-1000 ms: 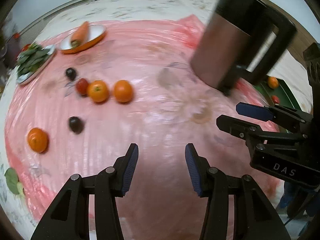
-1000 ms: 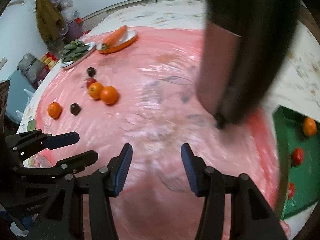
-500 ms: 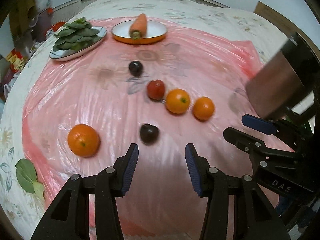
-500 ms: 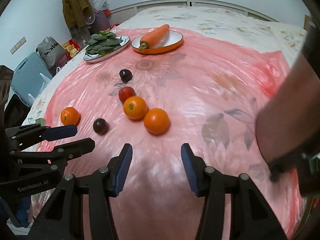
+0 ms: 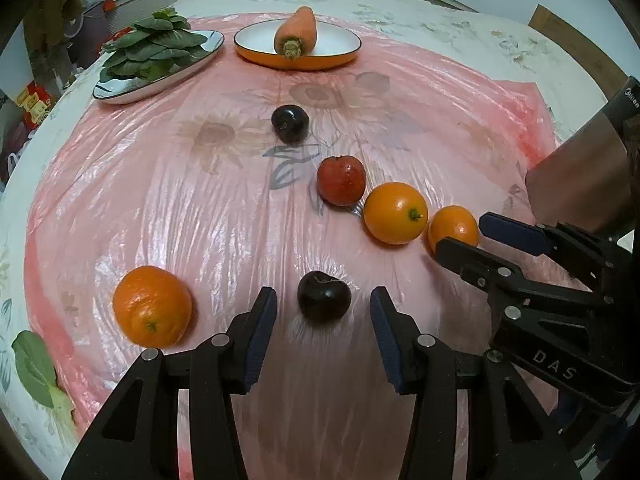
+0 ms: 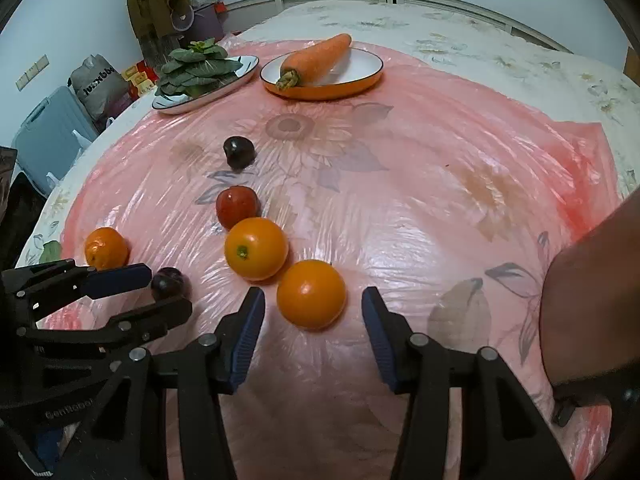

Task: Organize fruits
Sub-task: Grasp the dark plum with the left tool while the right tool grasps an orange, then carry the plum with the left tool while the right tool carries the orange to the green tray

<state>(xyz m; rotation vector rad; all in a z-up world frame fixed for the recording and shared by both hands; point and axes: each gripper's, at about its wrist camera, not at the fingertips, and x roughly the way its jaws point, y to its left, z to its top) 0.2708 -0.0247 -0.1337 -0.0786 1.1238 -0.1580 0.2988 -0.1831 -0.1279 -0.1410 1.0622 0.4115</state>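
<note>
A dark plum point(image 5: 324, 298) lies on the pink plastic sheet between the fingertips of my left gripper point(image 5: 323, 308), which is open with gaps on both sides. My right gripper point(image 6: 312, 300) is open around an orange point(image 6: 311, 294), its pads clear of it. Beside that orange lie a second orange point(image 6: 256, 249), a red fruit point(image 6: 237, 206) and another dark plum point(image 6: 239, 152). A third orange point(image 5: 152, 306) sits left of the left gripper. In the left wrist view the right gripper point(image 5: 460, 234) shows at the right edge. The right wrist view shows the left gripper point(image 6: 168, 286) around its plum.
At the back stand an orange-rimmed plate point(image 5: 340, 46) with a carrot point(image 5: 296, 32) and a plate of green leaves point(image 5: 154, 50). A steel kettle point(image 5: 580, 176) rises at the right. A loose leaf point(image 5: 34, 364) lies by the left table edge.
Both grippers swung left, away from the kettle and the green tray, and came lower over the fruit. The plum now sits between the left fingers, the orange between the right.
</note>
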